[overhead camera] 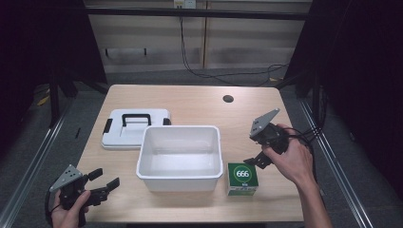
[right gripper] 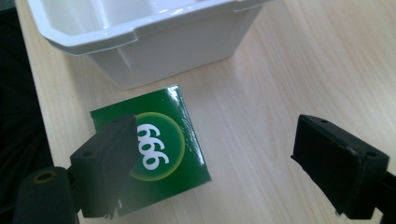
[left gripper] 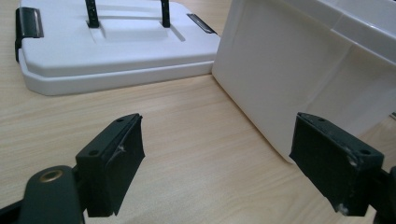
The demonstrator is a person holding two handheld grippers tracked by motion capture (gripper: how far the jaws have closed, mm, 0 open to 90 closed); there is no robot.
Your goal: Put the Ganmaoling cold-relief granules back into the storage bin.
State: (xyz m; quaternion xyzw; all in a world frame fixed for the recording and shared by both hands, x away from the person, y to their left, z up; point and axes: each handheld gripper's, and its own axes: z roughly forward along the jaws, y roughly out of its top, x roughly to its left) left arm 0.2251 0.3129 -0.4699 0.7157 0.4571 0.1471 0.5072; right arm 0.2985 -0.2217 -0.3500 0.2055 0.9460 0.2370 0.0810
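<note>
Holding, left side: the person's left hand [overhead camera: 66, 209] gripped the left gripper [overhead camera: 105, 179] low over the table's near left corner, its jaws spread wide with nothing between them.
Left gripper's outlook: bare wood lay between the jaws in the left gripper view, with the tub's side wall [left gripper: 285, 74] ahead on one side and the lid [left gripper: 112, 51] farther off on the other.
Green box: one small green box [overhead camera: 242, 178] printed with "666" stood on the table near the front edge, just beside the tub's near right corner.
Holding, right side: the person's right hand [overhead camera: 292, 159] held the right gripper [overhead camera: 254, 160] just above and beside the box, jaws released and apart, clasping nothing.
Right gripper's outlook: one jaw overlapped the box top [right gripper: 173, 154] in the right gripper view; whether it touched could not be told; the other jaw hung over bare table.
Tub: one white rectangular tub [overhead camera: 180, 135] sat mid-table, open and with nothing inside.
Lid: one white lid with a black handle [overhead camera: 136, 118] and black side clips lay flat behind the tub's left end, touching or nearly touching it.
Table: one light wooden table [overhead camera: 190, 102] carried everything, with a round dark hole [overhead camera: 228, 99] toward its far right.
Beyond: black cables [overhead camera: 223, 73] trailed across the floor behind the table, before a pale panelled wall.
</note>
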